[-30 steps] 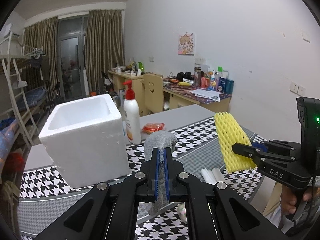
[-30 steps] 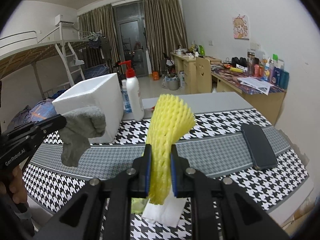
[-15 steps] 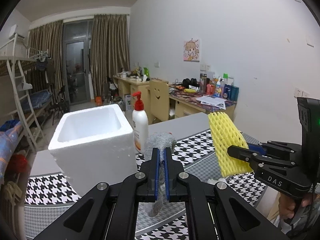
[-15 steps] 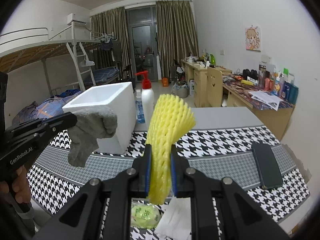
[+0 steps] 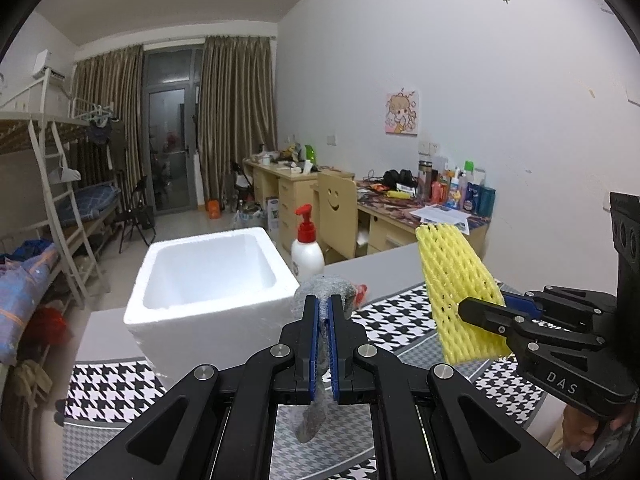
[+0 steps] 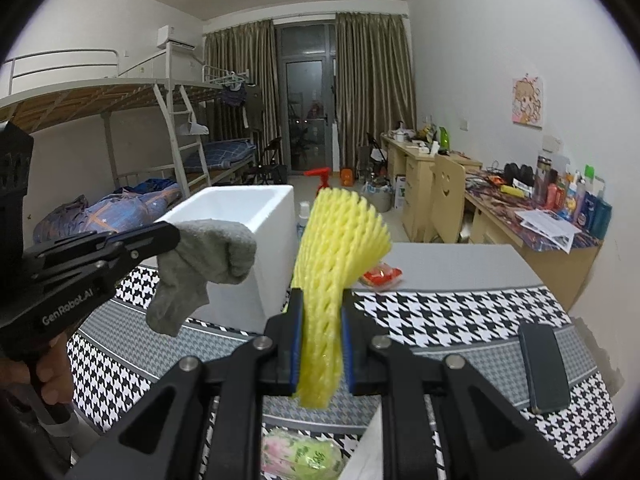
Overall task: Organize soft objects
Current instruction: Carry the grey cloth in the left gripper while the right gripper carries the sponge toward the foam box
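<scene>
Grey sock (image 5: 320, 292) pinched between pressed-together blue pads of left gripper (image 5: 324, 312), toe bunched above the fingertips, cuff dangling below, held in the air just in front of the open white foam box (image 5: 208, 276). Yellow foam net sleeve (image 6: 336, 256) clamped in right gripper (image 6: 320, 320), standing upright above the jaws, lower end hanging beneath, lifted off the houndstooth tablecloth (image 6: 460, 312). Behind the box, pump bottle (image 5: 306, 248) with red top. Red packet (image 6: 380, 274) on grey table surface. Dark phone (image 6: 544, 364) flat on cloth at right. Greenish wrapped packet (image 6: 304, 456) below right gripper.
</scene>
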Demonstrator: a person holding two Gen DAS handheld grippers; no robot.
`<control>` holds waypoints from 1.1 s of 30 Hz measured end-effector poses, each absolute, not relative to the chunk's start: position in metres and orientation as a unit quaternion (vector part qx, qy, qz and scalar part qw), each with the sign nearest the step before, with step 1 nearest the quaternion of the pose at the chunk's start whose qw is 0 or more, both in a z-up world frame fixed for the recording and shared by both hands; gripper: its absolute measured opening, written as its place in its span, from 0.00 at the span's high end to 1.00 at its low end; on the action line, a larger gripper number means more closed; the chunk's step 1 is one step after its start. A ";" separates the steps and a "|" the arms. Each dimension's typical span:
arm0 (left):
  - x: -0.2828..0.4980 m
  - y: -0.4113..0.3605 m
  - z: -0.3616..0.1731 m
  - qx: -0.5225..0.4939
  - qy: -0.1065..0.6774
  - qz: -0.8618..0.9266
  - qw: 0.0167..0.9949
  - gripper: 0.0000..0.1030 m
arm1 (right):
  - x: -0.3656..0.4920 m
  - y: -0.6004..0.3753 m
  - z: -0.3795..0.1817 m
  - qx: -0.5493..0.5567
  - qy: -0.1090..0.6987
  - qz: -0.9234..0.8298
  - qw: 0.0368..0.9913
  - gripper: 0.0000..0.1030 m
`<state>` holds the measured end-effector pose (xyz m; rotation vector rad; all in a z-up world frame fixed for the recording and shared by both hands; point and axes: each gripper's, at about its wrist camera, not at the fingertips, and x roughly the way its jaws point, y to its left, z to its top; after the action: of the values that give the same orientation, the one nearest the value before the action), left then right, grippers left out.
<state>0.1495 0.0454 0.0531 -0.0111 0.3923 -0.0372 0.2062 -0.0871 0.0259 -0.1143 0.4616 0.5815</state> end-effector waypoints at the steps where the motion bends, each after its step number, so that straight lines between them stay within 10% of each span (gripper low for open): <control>1: 0.148 0.046 0.055 -0.006 0.191 -0.017 0.981 0.95 | 0.206 -0.085 0.028 -0.058 0.223 0.285 0.930 0.80; 33: 0.169 0.090 0.089 -0.004 0.149 0.069 0.986 0.95 | 0.227 -0.033 0.061 -0.069 0.210 0.327 0.919 0.80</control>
<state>0.1690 0.0897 0.0893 -0.0081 0.3000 0.1391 0.2270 -0.0327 0.0613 -0.1425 0.4321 0.6722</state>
